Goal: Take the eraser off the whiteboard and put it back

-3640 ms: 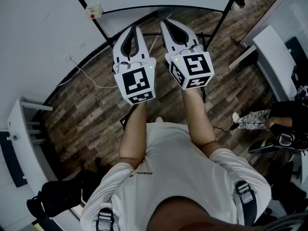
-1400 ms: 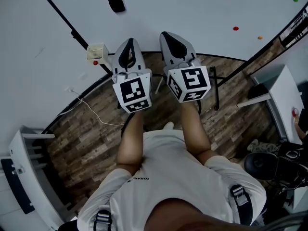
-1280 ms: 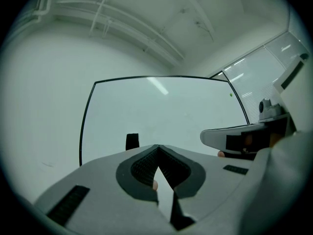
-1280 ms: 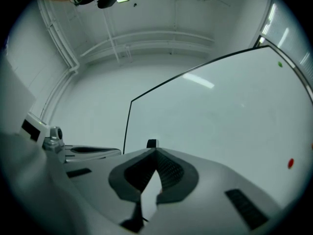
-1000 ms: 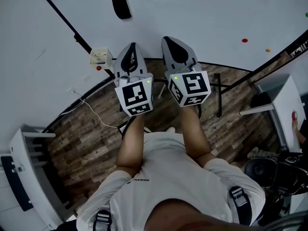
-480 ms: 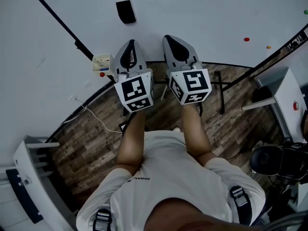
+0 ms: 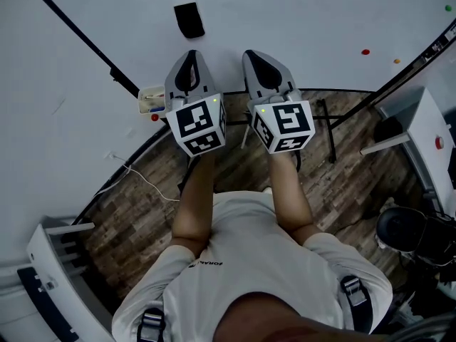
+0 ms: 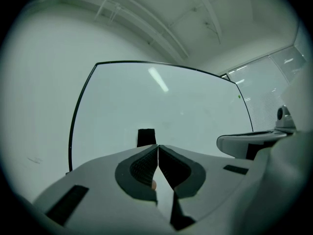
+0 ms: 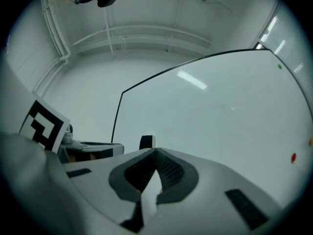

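A black eraser (image 7: pixel 189 20) sticks to the whiteboard (image 7: pixel 299 13), just beyond my two grippers. My left gripper (image 7: pixel 191 54) points at the board right below the eraser, with its jaws shut and nothing between them. In the left gripper view the eraser (image 8: pixel 146 136) shows just above the closed tips (image 8: pixel 158 146). My right gripper (image 7: pixel 255 54) is held alongside, a little right of the eraser, also shut and empty. The right gripper view shows the eraser (image 9: pixel 146 142) just left of its tips (image 9: pixel 155 151). Neither gripper touches the eraser.
A small box with markers (image 7: pixel 151 100) hangs at the board's lower left corner. Red (image 7: pixel 365 50) and orange (image 7: pixel 396 60) magnets dot the board at right. The stand's legs (image 7: pixel 324 130) and a white cable (image 7: pixel 135 177) are on the wooden floor. A white desk (image 7: pixel 427 134) stands at the right.
Both grippers have moved toward the whiteboard, the left one more. The eraser now appears closer to their tips. Both stay shut.
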Demonstrator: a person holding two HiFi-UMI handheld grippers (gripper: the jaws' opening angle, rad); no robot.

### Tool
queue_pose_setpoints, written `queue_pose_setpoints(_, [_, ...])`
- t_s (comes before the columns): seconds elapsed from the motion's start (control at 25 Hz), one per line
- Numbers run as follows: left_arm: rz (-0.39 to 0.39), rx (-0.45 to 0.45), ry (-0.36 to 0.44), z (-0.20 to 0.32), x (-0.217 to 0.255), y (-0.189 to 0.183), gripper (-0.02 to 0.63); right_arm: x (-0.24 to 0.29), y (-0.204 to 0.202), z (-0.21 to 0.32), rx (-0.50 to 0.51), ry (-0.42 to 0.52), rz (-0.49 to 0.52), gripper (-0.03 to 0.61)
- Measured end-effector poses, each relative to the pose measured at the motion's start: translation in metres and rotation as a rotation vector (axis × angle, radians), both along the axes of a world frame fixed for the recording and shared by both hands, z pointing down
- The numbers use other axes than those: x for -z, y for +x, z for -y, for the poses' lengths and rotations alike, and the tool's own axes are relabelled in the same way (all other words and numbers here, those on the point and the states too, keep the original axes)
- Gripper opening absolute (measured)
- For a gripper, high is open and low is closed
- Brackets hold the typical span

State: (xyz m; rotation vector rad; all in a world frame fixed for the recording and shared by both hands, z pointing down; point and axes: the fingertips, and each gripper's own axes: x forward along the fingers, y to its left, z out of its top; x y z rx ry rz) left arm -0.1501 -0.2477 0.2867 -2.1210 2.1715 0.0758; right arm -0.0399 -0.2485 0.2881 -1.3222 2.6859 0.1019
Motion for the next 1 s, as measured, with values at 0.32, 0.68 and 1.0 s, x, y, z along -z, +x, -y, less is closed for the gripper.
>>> queue_pose_setpoints(0.32, [-0.027,-0.037,-0.030,0.021,-0.006,-0.008,0.018,-0.004,-0.002,0.005,-0.039,-0.002,0.004,0.014])
queue_pose_setpoints(0.68, [-0.050,-0.035,-0.053,0.040,-0.005,-0.015,0.120,0.002,0.004,0.000,-0.065,0.013,-0.007,0.014])
queue_pose_setpoints(1.0, [-0.056,-0.016,-0.078,0.056,-0.007,-0.018,0.172,0.003,0.013,0.004,-0.085,0.014,-0.008,0.014])
